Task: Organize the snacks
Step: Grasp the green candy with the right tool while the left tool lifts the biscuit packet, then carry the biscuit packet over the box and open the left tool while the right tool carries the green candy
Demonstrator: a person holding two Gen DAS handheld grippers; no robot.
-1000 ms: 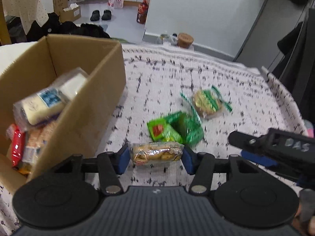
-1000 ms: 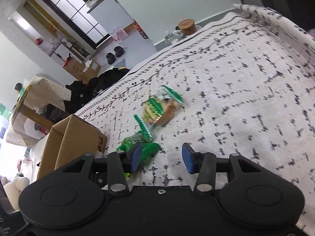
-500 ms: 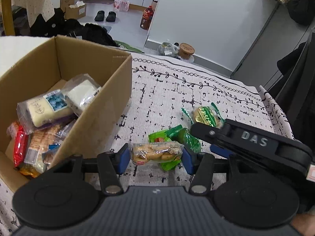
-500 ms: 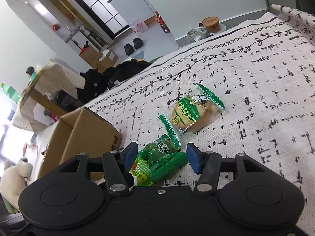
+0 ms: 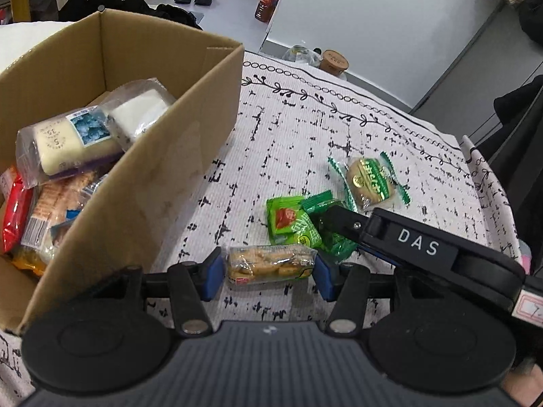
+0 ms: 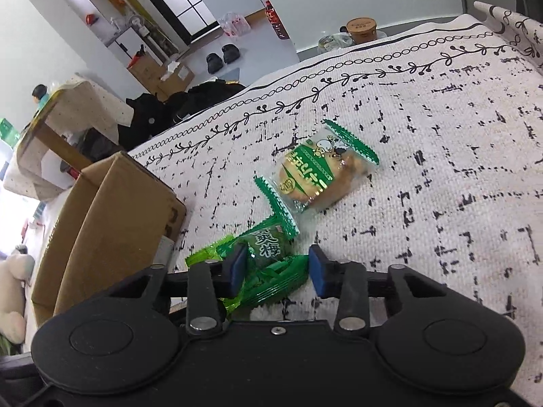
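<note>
Crinkly clear plastic wraps the biscuit pack (image 5: pixel 269 264) that the left claw (image 5: pixel 269 273) grips end to end, its blue pads (image 5: pixel 213 273) pressed on both short ends. The pack hangs just beside the near right corner of the cardboard box (image 5: pixel 163 169), which sits at the left side of the desk (image 5: pixel 305 125) and already holds several wrapped snacks. Judged light and brittle inside: squeeze too hard and the biscuits crack, too soft and the slick film slides out. An end grip looks OK for a short carry over the box wall.

Right claw (image 6: pixel 275 268) is open, pads straddling the green candy packs (image 6: pixel 268 261) near the middle of the desk; the left pad touches the wrapper, the right pad stands apart from it. These look soft, puffy and slippery, and there are at least two lying overlapped, so closing across the bulged middle is safer than on the flat sealed edges. Risk: the top pack lifts and the under one drags along or drops.

Green-striped cookie pack (image 6: pixel 319 176) lies just beyond, touching them at one crimped end. It looks light with a stiff round cookie inside; best taken across the body, not the frilled ends.
</note>
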